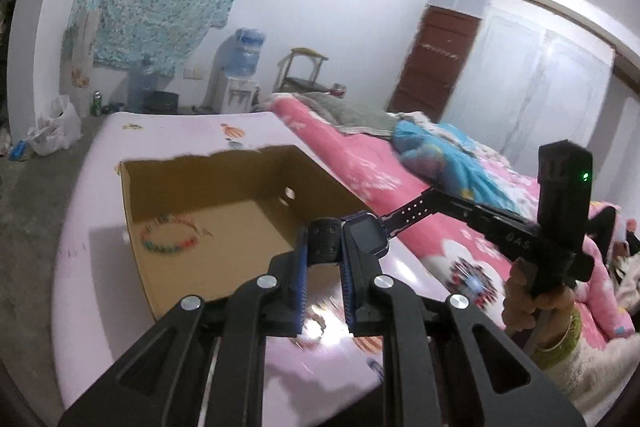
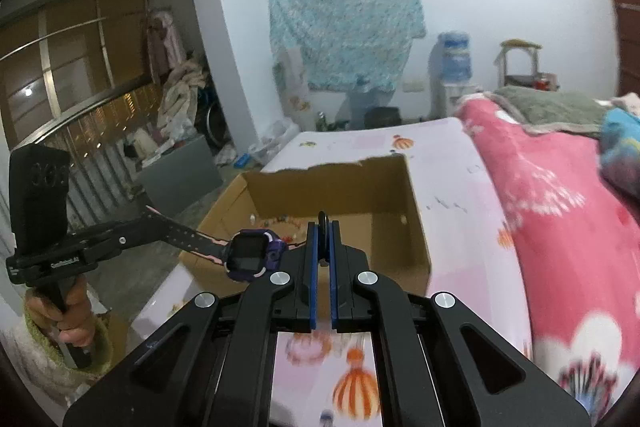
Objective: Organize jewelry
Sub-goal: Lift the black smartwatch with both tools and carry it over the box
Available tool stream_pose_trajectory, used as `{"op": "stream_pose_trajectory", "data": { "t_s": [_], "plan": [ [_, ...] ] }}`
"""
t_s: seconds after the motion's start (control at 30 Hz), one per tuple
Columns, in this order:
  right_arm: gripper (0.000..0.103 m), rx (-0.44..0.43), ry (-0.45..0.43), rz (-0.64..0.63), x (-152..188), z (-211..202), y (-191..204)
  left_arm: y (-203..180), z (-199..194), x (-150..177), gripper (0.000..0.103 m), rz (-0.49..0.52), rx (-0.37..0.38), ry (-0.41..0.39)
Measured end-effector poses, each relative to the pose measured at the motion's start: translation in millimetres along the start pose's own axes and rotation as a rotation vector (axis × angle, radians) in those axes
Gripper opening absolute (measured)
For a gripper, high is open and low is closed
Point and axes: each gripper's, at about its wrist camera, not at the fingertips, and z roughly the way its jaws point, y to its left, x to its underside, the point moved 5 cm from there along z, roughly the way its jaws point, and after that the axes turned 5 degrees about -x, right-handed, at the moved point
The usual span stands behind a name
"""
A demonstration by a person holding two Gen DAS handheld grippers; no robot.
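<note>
A purple smartwatch (image 1: 364, 233) with a black strap hangs in the air between my two grippers, above the near side of an open cardboard box (image 1: 200, 183). My left gripper (image 1: 325, 239) is shut on one strap end, with the watch face just right of its fingers. My right gripper (image 2: 323, 227) is shut on the other strap end, the watch (image 2: 252, 255) just to its left. Each view shows the other gripper too: the right gripper (image 1: 430, 199), and the left gripper (image 2: 156, 223). A colourful bead bracelet (image 1: 170, 235) lies on the box floor.
The box (image 2: 340, 187) sits on a table under a pink balloon-print cloth (image 2: 452, 187). A bed with a pink flowered blanket (image 1: 360, 155) runs along the right. A person's hand (image 1: 532, 303) grips the right gripper's handle. A water dispenser (image 1: 244, 67) stands at the far wall.
</note>
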Motion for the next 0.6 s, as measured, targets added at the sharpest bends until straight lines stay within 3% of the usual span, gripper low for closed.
{"op": "stream_pose_trajectory", "data": {
  "t_s": [0.13, 0.33, 0.43, 0.6],
  "plan": [
    [0.003, -0.028, 0.169, 0.028, -32, 76, -29, 33, 61, -27, 0.014, -0.069, -0.03, 0.147],
    [0.003, 0.009, 0.422, 0.046, -33, 179, -58, 75, 151, -25, 0.014, -0.166, -0.081, 0.399],
    [0.003, 0.047, 0.5, 0.01, -28, 213, -67, 89, 179, -19, 0.014, -0.213, -0.102, 0.489],
    [0.003, 0.085, 0.551, -0.061, -23, 231, -66, 101, 201, -7, 0.021, -0.245, -0.143, 0.58]
  ]
}}
